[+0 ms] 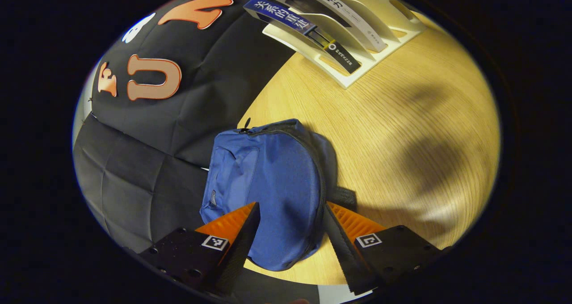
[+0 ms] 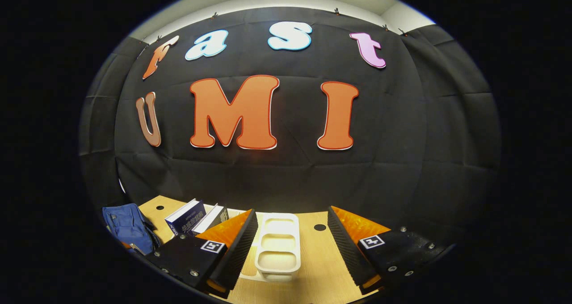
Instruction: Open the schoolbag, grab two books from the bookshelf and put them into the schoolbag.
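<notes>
A blue schoolbag (image 1: 272, 183) lies flat on the wooden table (image 1: 402, 138) with its zipper (image 1: 319, 179) shut along the right edge. My left gripper (image 1: 290, 214) hovers open just above the bag's near end, nothing between its fingers. At the far side a white bookshelf (image 1: 357, 49) holds two books: a dark blue book (image 1: 299, 31) and a white book (image 1: 335, 13). In the right gripper view, my right gripper (image 2: 292, 221) stands open in front of the white bookshelf (image 2: 278, 246). The dark blue book (image 2: 187, 217), the white book (image 2: 213, 217) and the schoolbag (image 2: 127, 225) lie to its left.
The black cloth wall (image 1: 156, 129) stands right behind the bag at the table's edge. A small round hole (image 2: 320, 227) sits in the tabletop near the shelf. Open wood stretches to the right of the bag.
</notes>
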The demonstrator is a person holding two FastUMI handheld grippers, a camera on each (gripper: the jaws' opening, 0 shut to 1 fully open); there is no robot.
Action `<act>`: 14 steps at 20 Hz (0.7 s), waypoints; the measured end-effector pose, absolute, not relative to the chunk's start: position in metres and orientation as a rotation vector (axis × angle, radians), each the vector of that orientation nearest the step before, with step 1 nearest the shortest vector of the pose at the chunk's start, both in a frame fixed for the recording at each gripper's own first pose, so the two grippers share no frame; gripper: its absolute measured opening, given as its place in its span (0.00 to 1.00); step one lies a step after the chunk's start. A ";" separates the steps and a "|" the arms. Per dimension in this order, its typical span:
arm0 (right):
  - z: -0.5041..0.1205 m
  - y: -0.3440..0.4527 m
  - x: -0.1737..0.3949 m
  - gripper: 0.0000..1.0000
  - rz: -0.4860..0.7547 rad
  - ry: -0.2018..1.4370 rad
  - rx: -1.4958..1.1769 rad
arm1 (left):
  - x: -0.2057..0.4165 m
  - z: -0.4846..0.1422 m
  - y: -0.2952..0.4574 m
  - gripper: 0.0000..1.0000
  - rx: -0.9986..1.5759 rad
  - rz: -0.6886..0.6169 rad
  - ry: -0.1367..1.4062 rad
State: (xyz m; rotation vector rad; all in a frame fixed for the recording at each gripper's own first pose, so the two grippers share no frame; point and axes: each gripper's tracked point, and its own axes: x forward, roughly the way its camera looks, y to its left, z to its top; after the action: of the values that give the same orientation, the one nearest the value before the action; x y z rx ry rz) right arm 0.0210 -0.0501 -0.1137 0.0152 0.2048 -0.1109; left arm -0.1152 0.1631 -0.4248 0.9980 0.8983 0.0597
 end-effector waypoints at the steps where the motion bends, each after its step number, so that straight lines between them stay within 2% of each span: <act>1: -0.114 -0.050 0.021 0.94 -0.110 0.207 0.020 | -0.112 -0.419 0.164 0.88 1.001 0.059 0.898; 4: -0.118 -0.050 0.021 0.93 -0.110 0.215 0.023 | -0.108 -0.412 0.168 0.88 0.999 0.041 0.904; 6: -0.119 -0.049 0.021 0.93 -0.108 0.219 0.030 | -0.114 -0.430 0.172 0.86 0.973 0.018 0.963; 7: -0.119 -0.049 0.021 0.93 -0.107 0.220 0.034 | -0.118 -0.440 0.174 0.79 0.965 0.013 0.998; 8: -0.119 -0.048 0.021 0.93 -0.106 0.218 0.036 | -0.121 -0.443 0.175 0.83 0.963 0.015 1.008; 9: -0.118 -0.049 0.020 0.93 -0.108 0.215 0.033 | -0.120 -0.443 0.175 0.60 0.969 0.016 1.004; 10: -0.117 -0.049 0.021 0.94 -0.110 0.212 0.030 | -0.119 -0.438 0.173 0.63 0.976 0.016 0.994; 11: -0.117 -0.050 0.021 0.93 -0.115 0.212 0.028 | -0.116 -0.434 0.170 0.37 0.971 0.012 0.981; 12: -0.118 -0.049 0.021 0.93 -0.117 0.213 0.031 | -0.115 -0.429 0.169 0.31 0.969 0.010 0.970; 13: -0.119 -0.049 0.021 0.93 -0.117 0.215 0.034 | -0.112 -0.425 0.170 0.21 0.970 0.011 0.967; 14: -0.119 -0.049 0.021 0.93 -0.118 0.215 0.036 | -0.110 -0.420 0.170 0.16 0.958 0.006 0.971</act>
State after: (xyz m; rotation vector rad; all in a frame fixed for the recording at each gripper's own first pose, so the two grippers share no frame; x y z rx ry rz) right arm 0.0205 -0.0494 -0.1185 0.0363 0.2146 -0.1177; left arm -0.1103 0.1699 -0.4204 0.9581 0.9715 0.0059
